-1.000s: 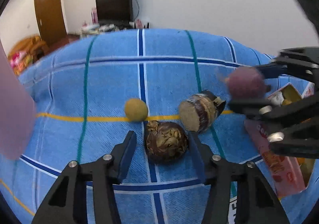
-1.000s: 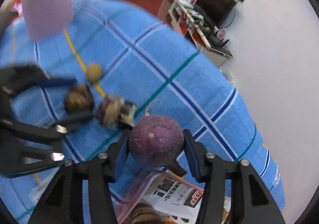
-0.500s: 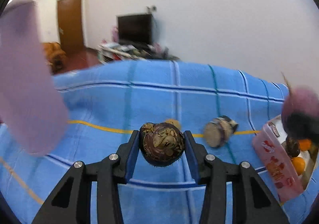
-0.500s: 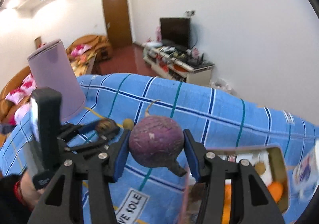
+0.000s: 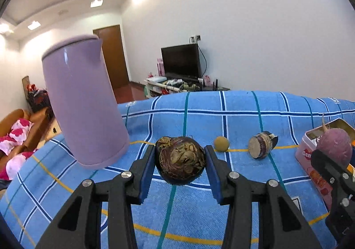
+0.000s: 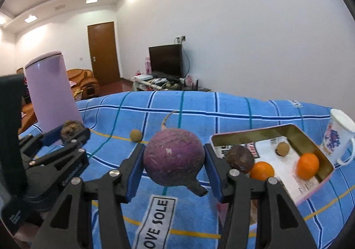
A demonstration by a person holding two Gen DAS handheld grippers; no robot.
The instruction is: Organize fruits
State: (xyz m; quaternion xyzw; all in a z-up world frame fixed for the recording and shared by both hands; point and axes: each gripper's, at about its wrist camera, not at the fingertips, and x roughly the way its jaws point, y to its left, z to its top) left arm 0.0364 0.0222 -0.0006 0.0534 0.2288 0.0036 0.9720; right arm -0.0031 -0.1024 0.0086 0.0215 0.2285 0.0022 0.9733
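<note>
My left gripper is shut on a dark brown wrinkled fruit and holds it above the blue checked cloth. My right gripper is shut on a purple round root above the cloth, left of the pink tin box. The box holds two oranges, a dark fruit and a small brown one. A small yellow-brown fruit and a cut brown piece lie on the cloth. The left gripper shows in the right wrist view, the root in the left.
A tall lilac jug stands at the left on the cloth. A white printed mug stands right of the tin box. A "LOVE SOLE" label is on the cloth near me. The room with a TV lies beyond.
My left gripper has closed on the dark brown fruit and lifted it off the cloth. My right gripper has swung up and level, still holding the purple root, now beside the tin box.
</note>
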